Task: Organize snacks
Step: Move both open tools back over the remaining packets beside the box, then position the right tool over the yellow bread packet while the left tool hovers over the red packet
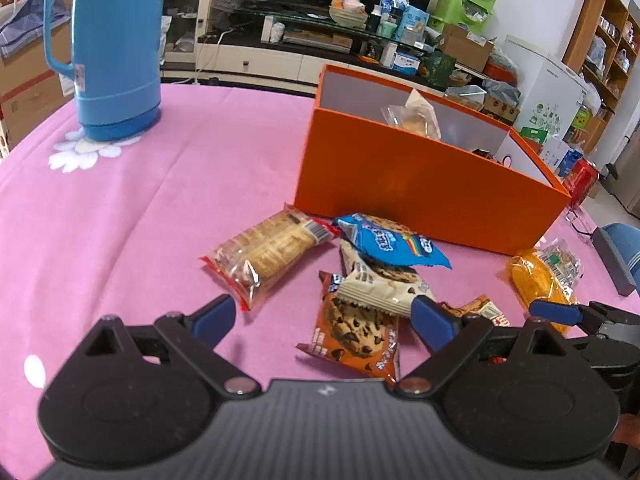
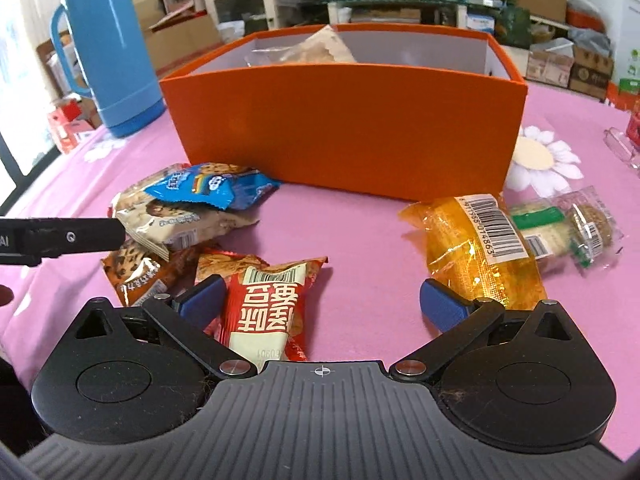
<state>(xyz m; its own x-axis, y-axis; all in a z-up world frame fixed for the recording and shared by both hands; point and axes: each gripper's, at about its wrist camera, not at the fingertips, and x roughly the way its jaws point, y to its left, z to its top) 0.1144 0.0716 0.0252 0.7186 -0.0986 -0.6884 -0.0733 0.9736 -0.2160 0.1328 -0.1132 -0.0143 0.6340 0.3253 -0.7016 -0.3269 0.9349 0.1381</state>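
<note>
The orange box (image 2: 344, 128) fills the upper middle of the right wrist view, and its near wall hides most of what lies inside; only the top of one clear-wrapped pastry packet (image 2: 320, 46) shows above the rim. In the left wrist view the blue thermos (image 1: 116, 44) is cut off at the top edge, upper left.

The left gripper (image 1: 324, 316) points down at the pink tablecloth (image 1: 140, 200) with its jaws wide apart and nothing between the pads, hovering over the brown chocolate-chip cookie packet (image 1: 356, 332). The right gripper (image 2: 320, 304) is also tilted downward, jaws spread wide, pressing on nothing; the red-and-white snack packet (image 2: 268, 300) lies between its fingers, close to the left pad.

Seven packets lie loose on the cloth before the box: the clear cracker pack (image 1: 268, 256), blue cookie packet (image 1: 392, 244), cream cookie packet (image 1: 384, 280), brown one, red-and-white one, the orange-wrapped cake (image 2: 484, 248), and the green-labelled biscuit pack (image 2: 568, 232) at lower right.
</note>
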